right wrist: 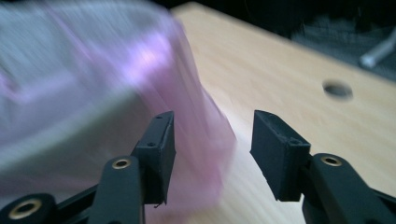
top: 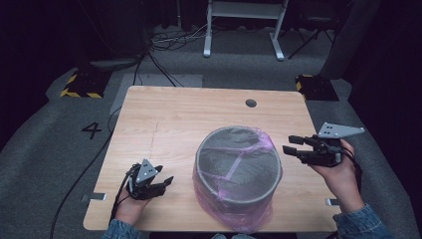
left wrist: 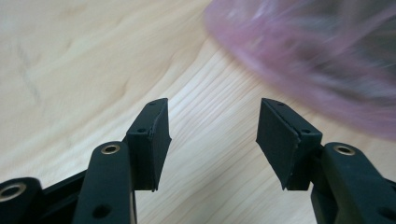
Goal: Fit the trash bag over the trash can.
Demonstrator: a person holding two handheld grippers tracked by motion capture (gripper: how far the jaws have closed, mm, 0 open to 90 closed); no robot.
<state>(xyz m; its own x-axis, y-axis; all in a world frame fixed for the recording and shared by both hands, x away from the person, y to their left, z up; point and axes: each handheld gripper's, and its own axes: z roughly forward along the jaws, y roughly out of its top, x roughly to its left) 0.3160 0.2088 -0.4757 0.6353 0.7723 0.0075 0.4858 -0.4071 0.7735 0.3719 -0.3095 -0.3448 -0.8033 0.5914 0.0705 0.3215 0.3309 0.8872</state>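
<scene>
Both sets of jaws stand wide apart and empty: left gripper (top: 158, 183) low over the table (top: 164, 119) just left of the bin, right gripper (top: 294, 145) raised beside its right rim, likely flanking it so each can take a side of the liner. Grey round bin (top: 238, 167) sits upright at table centre-front, mouth up, long axis vertical; pink plastic bag (top: 234, 211) lines it, folds over the rim and bunches down the near wall.
</scene>
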